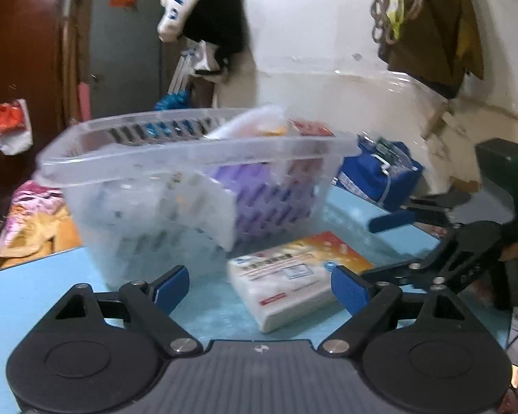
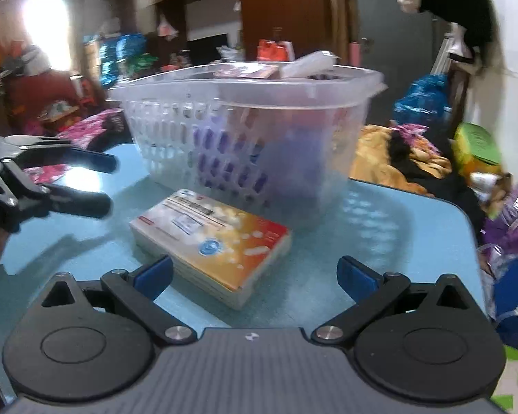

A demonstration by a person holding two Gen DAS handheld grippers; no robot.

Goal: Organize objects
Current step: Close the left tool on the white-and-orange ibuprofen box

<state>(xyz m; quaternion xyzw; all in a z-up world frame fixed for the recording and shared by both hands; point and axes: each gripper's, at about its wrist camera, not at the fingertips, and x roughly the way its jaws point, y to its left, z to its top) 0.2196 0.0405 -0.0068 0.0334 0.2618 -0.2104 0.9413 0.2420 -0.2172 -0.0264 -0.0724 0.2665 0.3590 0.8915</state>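
Both the left claw (image 1: 259,284) and right claw (image 2: 255,276) gape empty; the box (image 2: 212,241) looks light and stiff, best pinched across its long sides.

A light blue bench (image 2: 414,227) with a glossy top fills the lower half of both views. A clear plastic basket (image 2: 245,131) with slotted walls stands on it near the centre of the frame, holding boxes. Just in front of the basket a flat white and orange box (image 2: 214,238) lies on the bench. In the left wrist view, a blue bag (image 1: 380,176) rests at right beyond the basket.
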